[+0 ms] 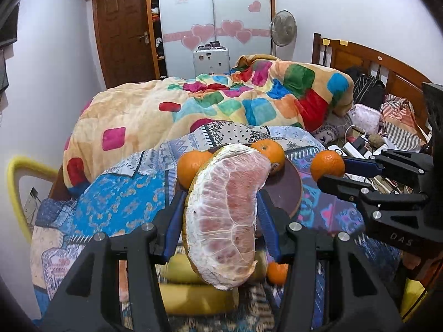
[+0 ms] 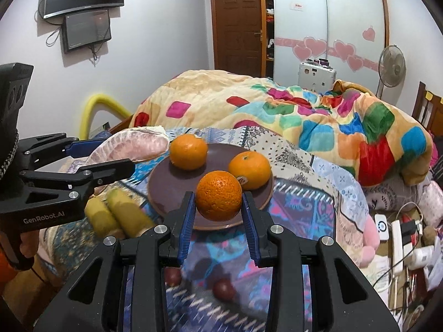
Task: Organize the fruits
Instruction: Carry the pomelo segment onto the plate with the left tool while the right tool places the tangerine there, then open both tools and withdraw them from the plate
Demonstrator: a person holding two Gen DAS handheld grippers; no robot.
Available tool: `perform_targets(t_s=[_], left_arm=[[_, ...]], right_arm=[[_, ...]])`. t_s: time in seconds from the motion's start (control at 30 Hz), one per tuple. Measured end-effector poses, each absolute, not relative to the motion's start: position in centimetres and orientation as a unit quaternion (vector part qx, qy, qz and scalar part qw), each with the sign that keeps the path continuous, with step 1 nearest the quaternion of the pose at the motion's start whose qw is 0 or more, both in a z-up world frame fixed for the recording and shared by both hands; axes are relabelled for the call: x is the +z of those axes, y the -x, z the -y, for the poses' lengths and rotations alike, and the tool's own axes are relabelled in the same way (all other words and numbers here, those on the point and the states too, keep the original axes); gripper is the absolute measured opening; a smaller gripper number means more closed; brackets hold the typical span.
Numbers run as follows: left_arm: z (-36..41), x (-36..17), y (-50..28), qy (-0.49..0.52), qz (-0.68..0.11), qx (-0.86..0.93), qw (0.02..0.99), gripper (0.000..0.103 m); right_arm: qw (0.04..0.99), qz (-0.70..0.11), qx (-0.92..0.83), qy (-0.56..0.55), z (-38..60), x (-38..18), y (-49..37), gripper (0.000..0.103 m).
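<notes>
Pomelo segment (image 1: 227,215), peeled, pink flesh with white pith: gripped between my left gripper (image 1: 221,215) jaws, partly closed on its sides, lifted above the bed.

Orange (image 2: 218,196): pinched between my right gripper (image 2: 218,213) jaws, narrowly set against both sides, hanging over the near rim of the plate (image 2: 166,191).

Plate, dark brown, round: resting on the patterned bedspread (image 2: 304,166) near the middle of the bed. It carries two more oranges, one at its far edge (image 2: 188,151), one toward its right side (image 2: 250,169).

Bananas (image 2: 119,215), two, yellow: lying on the bedspread just left of the plate.

Small dark red fruits (image 2: 223,289), two, blurred: on the bedspread at the near edge, beneath my right jaws.

Multicoloured blanket (image 2: 318,116): heaped across the far side of the bed.
</notes>
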State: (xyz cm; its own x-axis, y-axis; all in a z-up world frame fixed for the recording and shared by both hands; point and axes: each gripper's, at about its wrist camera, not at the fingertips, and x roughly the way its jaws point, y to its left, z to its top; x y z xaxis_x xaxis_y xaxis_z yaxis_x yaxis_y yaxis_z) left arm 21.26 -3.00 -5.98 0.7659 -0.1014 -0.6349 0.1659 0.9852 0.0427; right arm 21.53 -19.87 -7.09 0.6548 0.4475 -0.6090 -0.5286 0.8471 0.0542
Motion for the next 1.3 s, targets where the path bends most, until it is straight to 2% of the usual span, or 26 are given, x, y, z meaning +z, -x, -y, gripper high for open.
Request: perform_targets(t_s=[0.57, 1.0, 1.1, 1.3], left_arm=[[2.8, -9.3, -29.2, -0.051, -0.375, -0.063, 0.924, 0.051], [3.9, -10.4, -29.8, -0.086, -0.380, -0.055, 0.919, 0.053], [4.1, -9.9, -29.3, -0.083, -0.375, -0.063, 0.921, 0.055], [3.5, -8.0, -27.2, -0.076, -0.363, -0.071, 0.926, 0.055]], right_arm=[[0.888, -0.372, 0.253, 0.093, 18.0, -11.2, -26.9, 0.031], [0.879, -0.391, 0.253, 0.097, 17.5, -12.3, -27.5, 0.032], [0.882, -0.387, 0.252, 0.096, 17.5, -12.1, -27.3, 0.044], [0.888, -0.374, 0.253, 0.090, 18.0, -10.9, -26.6, 0.046]])
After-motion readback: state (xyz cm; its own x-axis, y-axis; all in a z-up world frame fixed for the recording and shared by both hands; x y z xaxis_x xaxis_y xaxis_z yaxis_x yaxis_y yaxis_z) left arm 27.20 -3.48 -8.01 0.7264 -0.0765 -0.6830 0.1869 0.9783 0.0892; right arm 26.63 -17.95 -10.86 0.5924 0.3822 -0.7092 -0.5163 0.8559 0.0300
